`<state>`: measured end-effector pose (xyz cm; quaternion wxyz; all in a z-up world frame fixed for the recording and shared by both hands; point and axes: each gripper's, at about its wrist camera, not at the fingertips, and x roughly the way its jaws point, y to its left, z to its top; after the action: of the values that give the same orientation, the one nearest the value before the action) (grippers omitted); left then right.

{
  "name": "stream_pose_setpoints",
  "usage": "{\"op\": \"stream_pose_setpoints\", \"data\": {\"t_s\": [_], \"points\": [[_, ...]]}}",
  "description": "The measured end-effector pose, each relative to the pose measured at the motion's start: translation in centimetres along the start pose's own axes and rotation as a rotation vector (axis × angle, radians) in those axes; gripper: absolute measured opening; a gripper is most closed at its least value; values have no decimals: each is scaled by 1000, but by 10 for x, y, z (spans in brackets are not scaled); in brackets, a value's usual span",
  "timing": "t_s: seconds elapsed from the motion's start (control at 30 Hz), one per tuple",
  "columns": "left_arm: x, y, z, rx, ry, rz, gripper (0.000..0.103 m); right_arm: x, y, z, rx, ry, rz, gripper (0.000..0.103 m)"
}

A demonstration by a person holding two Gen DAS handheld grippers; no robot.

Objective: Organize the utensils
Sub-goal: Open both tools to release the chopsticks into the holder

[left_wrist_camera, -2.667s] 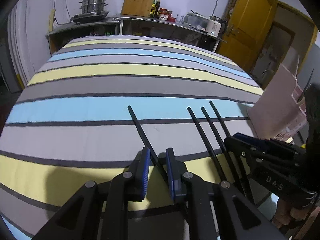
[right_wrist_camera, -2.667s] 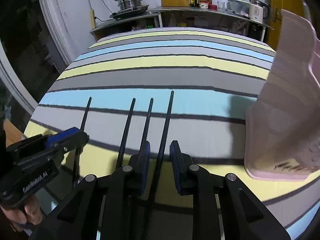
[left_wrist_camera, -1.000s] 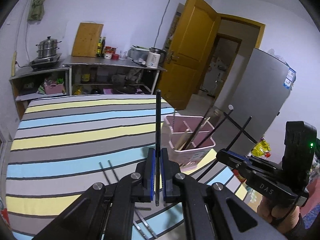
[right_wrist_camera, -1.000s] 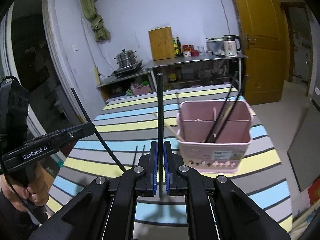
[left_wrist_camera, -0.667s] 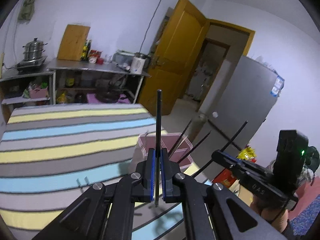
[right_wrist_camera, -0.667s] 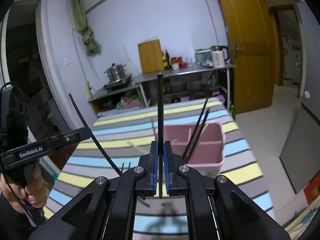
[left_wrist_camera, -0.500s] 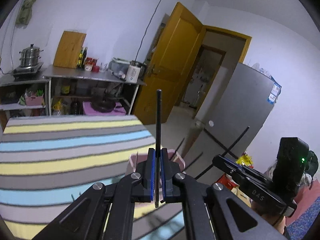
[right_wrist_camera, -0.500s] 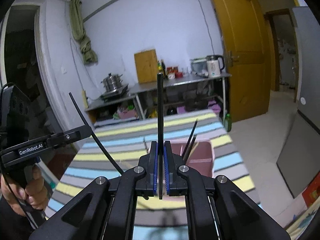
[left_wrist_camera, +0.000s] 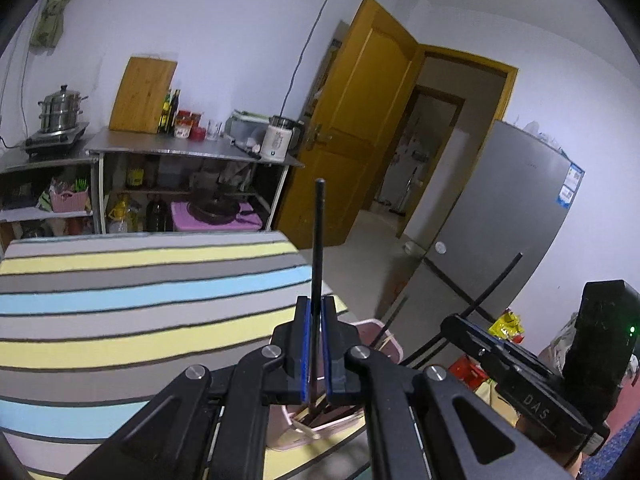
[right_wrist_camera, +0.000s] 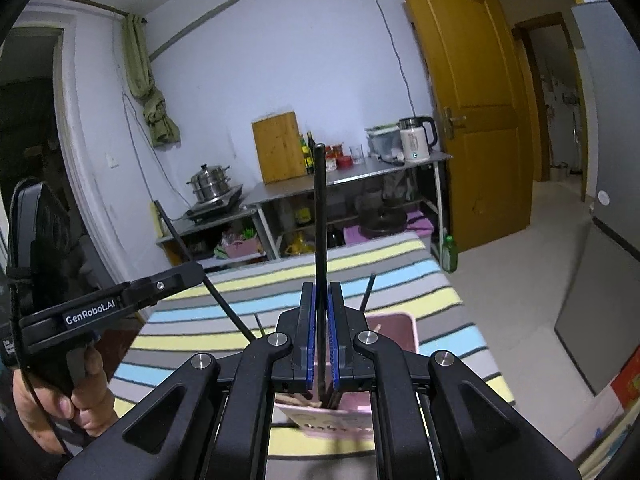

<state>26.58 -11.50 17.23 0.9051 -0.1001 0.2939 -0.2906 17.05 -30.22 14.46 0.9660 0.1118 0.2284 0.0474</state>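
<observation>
Left claw (left_wrist_camera: 315, 344) clenched on a black chopstick (left_wrist_camera: 319, 240), which stands upright between the blue pads (left_wrist_camera: 305, 348) and rises well above them. Right claw (right_wrist_camera: 321, 336) likewise clenched on a second black chopstick (right_wrist_camera: 320, 216), also held upright. Below both claws sits the pink utensil holder (right_wrist_camera: 394, 324), resting on the bench under a striped cloth (left_wrist_camera: 120, 292) of yellow, blue and grey bands; most of the holder is hidden behind the claw bodies. Dark chopsticks and pale wooden ones (left_wrist_camera: 306, 414) already stand inside it, though which compartment they occupy cannot be told from either view. The lower ends of both held chopsticks appear to reach down toward the holder's opening. In the right wrist view the left claw (right_wrist_camera: 200, 270) shows at the left edge, gripped by a hand (right_wrist_camera: 60, 404); in the left wrist view the right claw (left_wrist_camera: 450, 322) shows at the right.
</observation>
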Motion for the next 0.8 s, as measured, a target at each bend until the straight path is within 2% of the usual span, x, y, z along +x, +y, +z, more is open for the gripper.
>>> {"op": "stream_pose_setpoints", "data": {"t_s": [0.27,0.5,0.67,0.8], "points": [[29,17,-24,9,61,10,5,25,-5,-27,-7,58,-6,6],[31,19,-39,26,79,2,6,38,-8,-38,-8,106,-11,6],[21,23,-45,15,67,0,12,43,-8,-46,-16,145,-14,6],[5,26,-46,4,38,0,18,32,-6,-45,-28,127,-33,9]]}}
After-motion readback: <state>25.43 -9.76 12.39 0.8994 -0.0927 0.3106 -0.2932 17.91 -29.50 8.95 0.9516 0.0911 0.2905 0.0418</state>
